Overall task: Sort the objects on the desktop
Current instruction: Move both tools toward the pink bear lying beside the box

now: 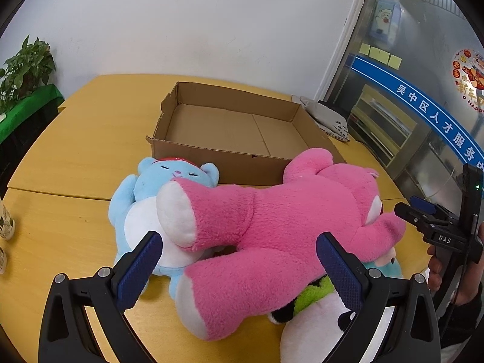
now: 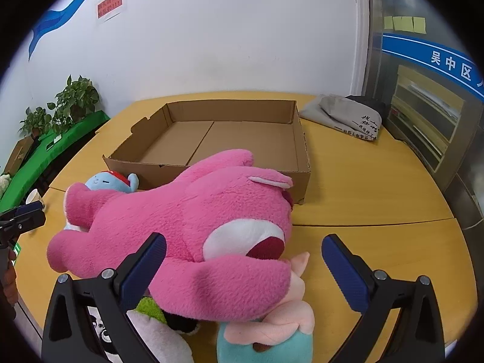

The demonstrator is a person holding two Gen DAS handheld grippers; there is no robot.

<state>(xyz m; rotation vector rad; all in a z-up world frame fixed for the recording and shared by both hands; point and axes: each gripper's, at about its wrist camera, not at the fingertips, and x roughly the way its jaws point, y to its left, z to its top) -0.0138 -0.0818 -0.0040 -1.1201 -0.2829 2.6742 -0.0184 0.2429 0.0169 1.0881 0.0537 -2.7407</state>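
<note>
Your left gripper (image 1: 239, 272) has its jaws spread wide, holding nothing, with the pink plush bear's (image 1: 272, 227) legs lying between and just beyond its fingers. Your right gripper (image 2: 243, 272) is also spread apart and empty, straddling the bear's head and arm. The bear sprawls on the yellow table (image 2: 378, 242) over a blue plush (image 1: 142, 208), a panda plush (image 1: 311, 326) and a teal plush (image 2: 272, 345). The cardboard tray (image 1: 230, 130) sits just behind them.

Potted plants (image 2: 72, 99) on green cloth (image 2: 60, 142); folded grey bag (image 2: 345, 115); yellow sticky notes (image 2: 403, 24).
</note>
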